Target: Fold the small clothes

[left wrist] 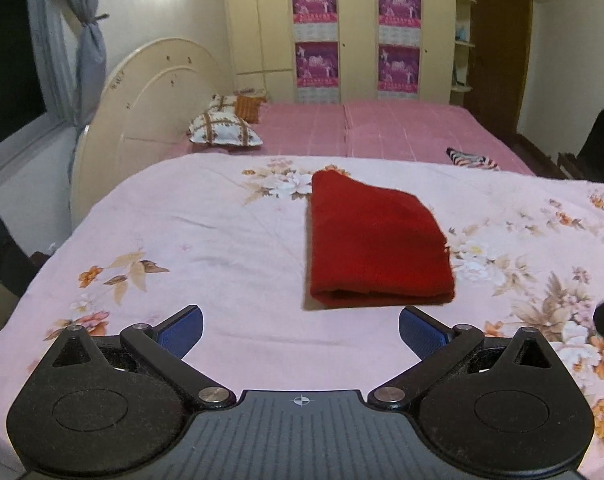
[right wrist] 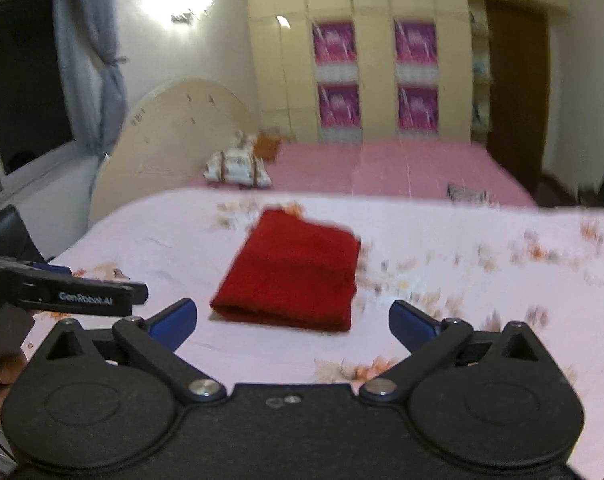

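Red cloth (left wrist: 376,240), one item, folded into a thick oblong; lies flat on the pink floral sheet (left wrist: 181,240), its rolled fold edge toward the near side, its far end narrowing to a corner; nothing touches it. Left gripper (left wrist: 300,326): near edge of the sheet, jaws spread wide, blue pads (left wrist: 183,330) bare, nothing between them; the cloth sits just beyond and slightly right of its gap. Right gripper (right wrist: 291,322): likewise near, jaws wide apart and holding nothing; the cloth (right wrist: 291,276) lies just beyond its fingertips, between them in line of sight; this view is blurred. Left gripper (right wrist: 139,294) shows again at the left edge of the right wrist view, side-on, well left of the cloth. Far side of the scene: bed with pink cover (left wrist: 382,128); patterned pillow (left wrist: 225,130) at its left end; striped item (left wrist: 472,159) at its right, kind not discernible; cream rounded headboard (left wrist: 149,96) to the left; cream wardrobe (left wrist: 354,28) with four purple posters (left wrist: 314,2); brown door (left wrist: 498,52) far right; grey curtain (left wrist: 85,40) tied back at far left.
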Available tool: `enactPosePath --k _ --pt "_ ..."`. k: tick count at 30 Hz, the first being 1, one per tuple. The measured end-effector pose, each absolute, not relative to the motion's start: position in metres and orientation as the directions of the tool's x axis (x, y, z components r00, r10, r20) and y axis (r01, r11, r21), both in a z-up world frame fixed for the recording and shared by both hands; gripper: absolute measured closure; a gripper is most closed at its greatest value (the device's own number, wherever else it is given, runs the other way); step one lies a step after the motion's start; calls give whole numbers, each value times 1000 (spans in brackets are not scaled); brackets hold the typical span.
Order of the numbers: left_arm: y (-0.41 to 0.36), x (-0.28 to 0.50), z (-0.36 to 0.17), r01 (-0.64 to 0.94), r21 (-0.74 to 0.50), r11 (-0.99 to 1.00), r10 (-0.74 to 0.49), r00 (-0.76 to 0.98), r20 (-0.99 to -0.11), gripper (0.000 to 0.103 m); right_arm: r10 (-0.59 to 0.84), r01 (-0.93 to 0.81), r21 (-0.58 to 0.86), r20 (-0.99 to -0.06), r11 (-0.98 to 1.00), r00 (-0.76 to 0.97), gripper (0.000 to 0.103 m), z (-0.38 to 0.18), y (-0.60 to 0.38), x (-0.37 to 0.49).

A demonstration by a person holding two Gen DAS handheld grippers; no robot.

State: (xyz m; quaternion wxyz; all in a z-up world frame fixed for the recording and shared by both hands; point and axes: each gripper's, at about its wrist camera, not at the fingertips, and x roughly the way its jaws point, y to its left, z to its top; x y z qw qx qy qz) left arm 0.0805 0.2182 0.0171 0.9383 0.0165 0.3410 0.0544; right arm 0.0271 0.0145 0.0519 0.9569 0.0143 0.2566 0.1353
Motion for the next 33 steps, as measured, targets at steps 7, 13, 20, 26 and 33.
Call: enactPosePath --k 7,13,20,26,33 --pt "189 20 31 -90 56 994 106 785 -611 0 113 -106 41 -415 994 903 1 66 -4 -14" --pt "176 -24 35 -102 41 994 106 789 -606 0 83 -67 53 -409 996 909 1 64 -22 -40" --pt "171 -59 47 -127 39 991 126 804 -581 0 103 -85 61 -400 994 911 1 63 -27 -61" --pt "165 -74 49 -133 40 990 132 808 -575 0 115 -98 63 -376 993 919 1 69 -33 -81" --pt "159 -84 50 -133 45 990 135 811 -569 0 121 -103 69 -376 992 919 1 68 -34 -85"
